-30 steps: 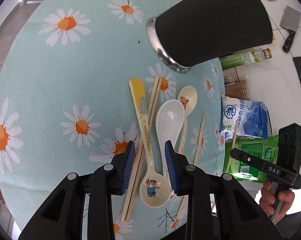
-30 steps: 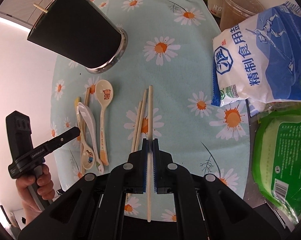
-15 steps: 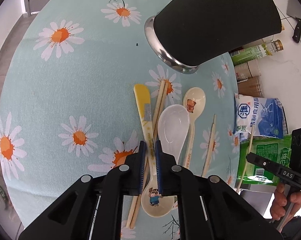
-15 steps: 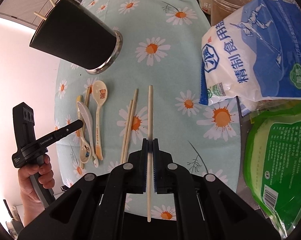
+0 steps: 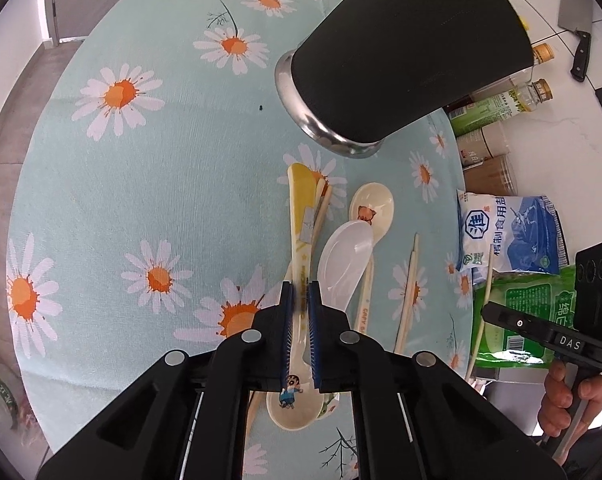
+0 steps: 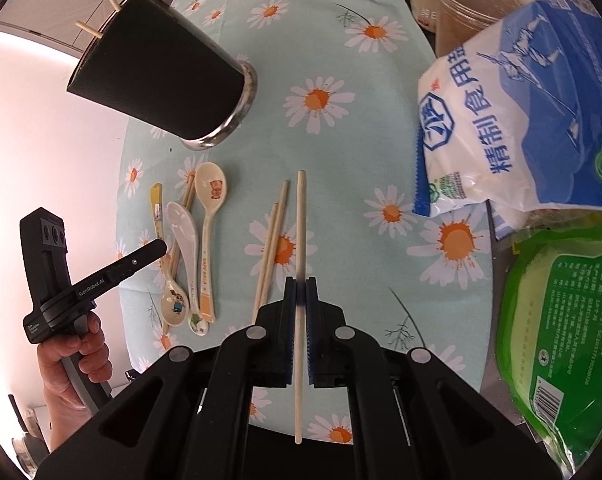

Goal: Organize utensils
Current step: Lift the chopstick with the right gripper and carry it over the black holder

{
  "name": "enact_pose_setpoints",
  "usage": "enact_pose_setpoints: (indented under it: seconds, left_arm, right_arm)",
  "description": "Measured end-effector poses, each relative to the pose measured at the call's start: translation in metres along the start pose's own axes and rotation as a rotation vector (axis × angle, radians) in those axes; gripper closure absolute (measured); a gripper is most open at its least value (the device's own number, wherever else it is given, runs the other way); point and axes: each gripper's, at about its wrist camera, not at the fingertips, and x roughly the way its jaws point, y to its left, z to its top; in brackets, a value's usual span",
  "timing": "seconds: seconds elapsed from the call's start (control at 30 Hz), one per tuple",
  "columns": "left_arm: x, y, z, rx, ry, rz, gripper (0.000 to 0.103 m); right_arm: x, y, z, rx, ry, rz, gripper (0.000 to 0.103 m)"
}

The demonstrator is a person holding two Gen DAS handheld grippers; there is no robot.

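Since a second ago the left gripper (image 5: 299, 292) has closed on the cartoon spoon's (image 5: 301, 264) handle; the right gripper (image 6: 299, 292) keeps its chopstick (image 6: 299, 240) pinched. Some chopsticks already stand in the black holder (image 6: 157, 68); two spoons and several chopsticks remain on the desk (image 5: 141, 180). The salt bag (image 6: 521, 112) lies nearby, clear of the holder.

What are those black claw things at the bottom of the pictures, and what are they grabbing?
They are hand-held grabbers, one in each of a person's hands, each with a camera looking along its two fingers. In the left camera's picture, the left gripper is shut on the handle of a cartoon spoon. In the right one, the right gripper pinches one chopstick. On the daisy tablecloth lie more spoons and chopsticks beside a black holder that already holds some sticks. Food bags sit at the side.
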Motion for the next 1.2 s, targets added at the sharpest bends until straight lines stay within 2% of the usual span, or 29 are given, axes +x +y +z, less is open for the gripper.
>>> enact_pose_setpoints:
  seconds: [0.67,1.2]
  left_arm:
    - [-0.034,-0.006,-0.013,0.09,-0.053,-0.096,0.1]
    - [-0.086,-0.027,0.004,0.208,-0.133,-0.159,0.1]
  right_arm:
    - [0.002,0.057,0.006,-0.067,-0.044,0.025,0.098]
    - [-0.011,0.103,0.017,-0.121,-0.163,0.084,0.098]
